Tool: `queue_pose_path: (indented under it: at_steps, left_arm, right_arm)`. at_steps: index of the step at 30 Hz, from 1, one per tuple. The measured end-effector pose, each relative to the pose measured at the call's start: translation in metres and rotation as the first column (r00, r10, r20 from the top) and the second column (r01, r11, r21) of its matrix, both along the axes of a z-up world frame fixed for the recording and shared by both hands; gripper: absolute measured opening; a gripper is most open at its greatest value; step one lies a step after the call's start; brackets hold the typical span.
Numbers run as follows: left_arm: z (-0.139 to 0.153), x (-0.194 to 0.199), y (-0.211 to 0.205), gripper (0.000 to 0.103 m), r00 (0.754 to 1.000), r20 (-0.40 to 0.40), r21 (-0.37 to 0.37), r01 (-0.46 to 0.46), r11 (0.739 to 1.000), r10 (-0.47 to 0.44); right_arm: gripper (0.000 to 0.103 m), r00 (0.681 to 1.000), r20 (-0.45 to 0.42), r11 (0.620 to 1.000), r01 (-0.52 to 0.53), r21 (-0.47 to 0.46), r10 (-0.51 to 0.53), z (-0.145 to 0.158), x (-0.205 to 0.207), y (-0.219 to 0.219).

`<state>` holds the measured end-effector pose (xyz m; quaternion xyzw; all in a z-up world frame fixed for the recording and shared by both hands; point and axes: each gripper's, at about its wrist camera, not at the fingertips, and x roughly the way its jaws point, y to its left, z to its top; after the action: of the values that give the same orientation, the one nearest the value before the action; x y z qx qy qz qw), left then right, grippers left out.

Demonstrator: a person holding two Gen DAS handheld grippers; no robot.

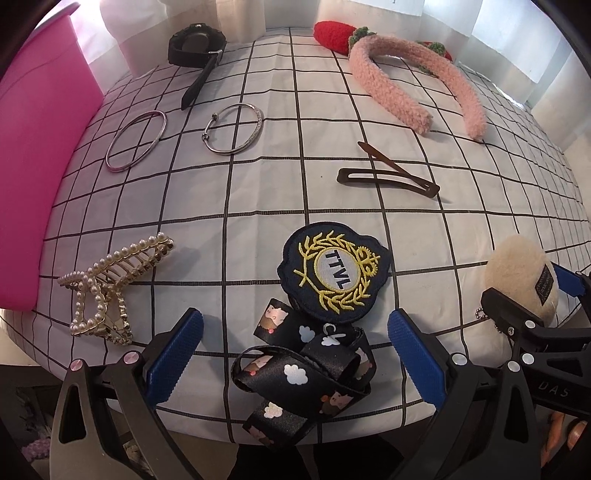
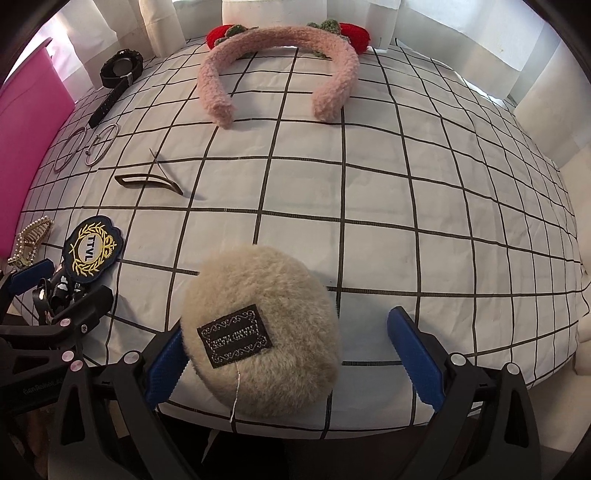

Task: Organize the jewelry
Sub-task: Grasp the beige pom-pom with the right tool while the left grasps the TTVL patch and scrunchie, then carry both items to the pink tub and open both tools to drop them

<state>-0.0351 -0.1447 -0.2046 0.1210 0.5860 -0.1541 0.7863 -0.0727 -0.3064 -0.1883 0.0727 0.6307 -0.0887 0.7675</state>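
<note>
Jewelry lies on a white checked cloth [image 1: 266,192]. My left gripper [image 1: 295,354] is open around a black patterned lanyard [image 1: 306,376] that joins a navy TTVL badge [image 1: 332,273]. My right gripper [image 2: 291,350] is open, with a beige fluffy pom-pom [image 2: 258,332] between its fingers, touching the left one. A pearl hair claw [image 1: 107,291] lies at the left. Two silver bangles [image 1: 136,140] [image 1: 234,127], a black watch [image 1: 195,44], a brown hair clip [image 1: 388,173] and a pink fluffy headband [image 1: 410,85] lie farther back.
A pink box [image 1: 33,155] stands along the table's left edge. White curtains [image 2: 461,33] hang behind the table. The near table edge runs just under both grippers. The right gripper's body shows in the left wrist view [image 1: 535,332].
</note>
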Motion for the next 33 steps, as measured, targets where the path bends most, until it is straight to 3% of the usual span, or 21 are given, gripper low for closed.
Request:
queue_pose_path:
  at_steps: [4,6,9,12,22,27,33]
  left_arm:
    - [0.003,0.004,0.003,0.088,1.000,0.003,-0.007,0.002,1.000,-0.002]
    - [0.007,0.002,0.006,0.070,1.000,0.008,-0.010,0.001,1.000,-0.001]
    - [0.013,0.001,0.011,0.049,1.000,0.021,-0.010,0.006,1.000,-0.006]
    - [0.016,0.000,0.011,0.022,0.999,0.032,-0.006,0.028,1.000,-0.028]
    - [0.044,-0.001,0.021,0.019,0.996,0.081,-0.072,0.038,0.997,-0.032]
    - [0.075,0.004,0.028,0.019,0.990,0.139,-0.111,0.038,0.993,-0.023]
    - [0.127,0.016,0.055,0.019,0.974,0.225,-0.172,0.006,0.985,0.033]
  right_arm:
    - [0.091,1.000,0.000,1.000,0.000,0.007,0.000,0.002,0.001,0.000]
    - [0.084,1.000,0.007,1.000,0.005,-0.002,-0.005,0.008,-0.006,-0.004]
    - [0.059,1.000,0.028,1.000,-0.004,-0.012,0.004,0.017,-0.007,-0.003]
    - [0.056,1.000,0.029,1.000,-0.002,-0.014,0.003,0.018,-0.006,-0.002]
    - [0.051,0.995,0.080,0.999,0.051,0.018,-0.052,0.039,-0.015,-0.015]
    - [0.051,0.992,0.115,0.999,0.045,0.015,-0.046,0.066,-0.014,-0.016]
    - [0.051,0.976,0.219,1.000,0.010,0.001,-0.010,0.109,0.008,0.018]
